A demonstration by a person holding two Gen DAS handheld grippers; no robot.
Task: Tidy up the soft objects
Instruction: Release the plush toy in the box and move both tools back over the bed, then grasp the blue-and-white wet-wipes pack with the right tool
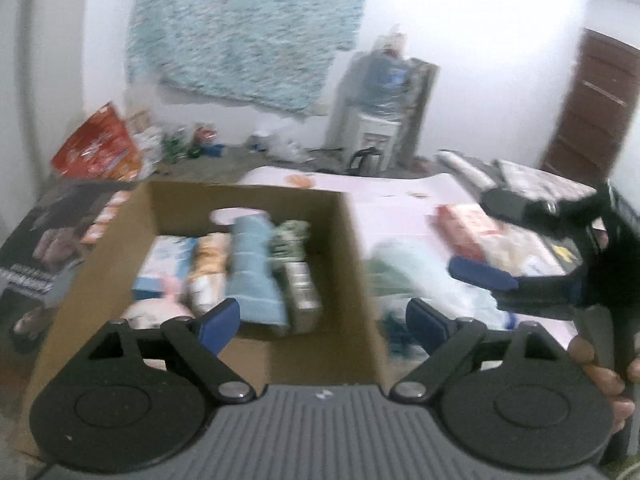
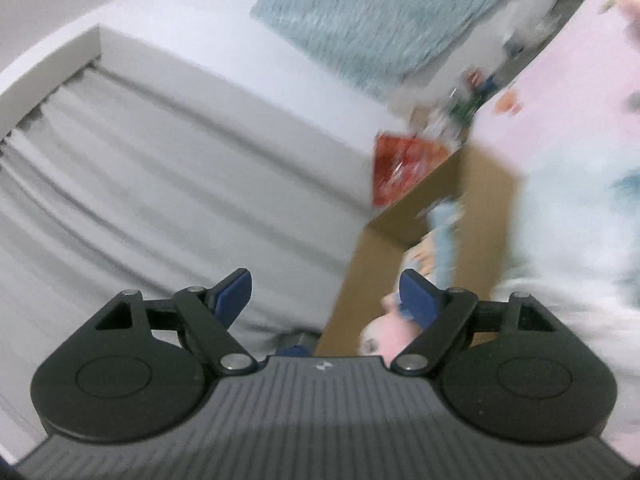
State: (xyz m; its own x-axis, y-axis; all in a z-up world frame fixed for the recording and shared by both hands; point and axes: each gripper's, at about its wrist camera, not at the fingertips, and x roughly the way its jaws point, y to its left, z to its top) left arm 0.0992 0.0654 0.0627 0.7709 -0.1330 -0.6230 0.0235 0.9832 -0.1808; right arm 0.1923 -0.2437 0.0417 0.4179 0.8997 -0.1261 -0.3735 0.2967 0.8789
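Left hand-held gripper [image 1: 322,314] jaws wide apart, empty; right hand-held gripper [image 2: 326,294] likewise, rolled sideways

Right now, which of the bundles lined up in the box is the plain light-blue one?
The folded light-blue towel in the cardboard box, second from right, between the orange-patterned bundle and the green-patterned one.

White walls carry a shaggy teal hanging [image 1: 248,28], with a brown door [image 1: 596,108] and grey curtains [image 2: 160,184].

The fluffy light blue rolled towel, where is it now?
In the left wrist view the light blue rolled towel lies inside the brown cardboard box, in the middle of the row, between an orange-and-white patterned bundle on its left and a green-and-white patterned bundle on its right.
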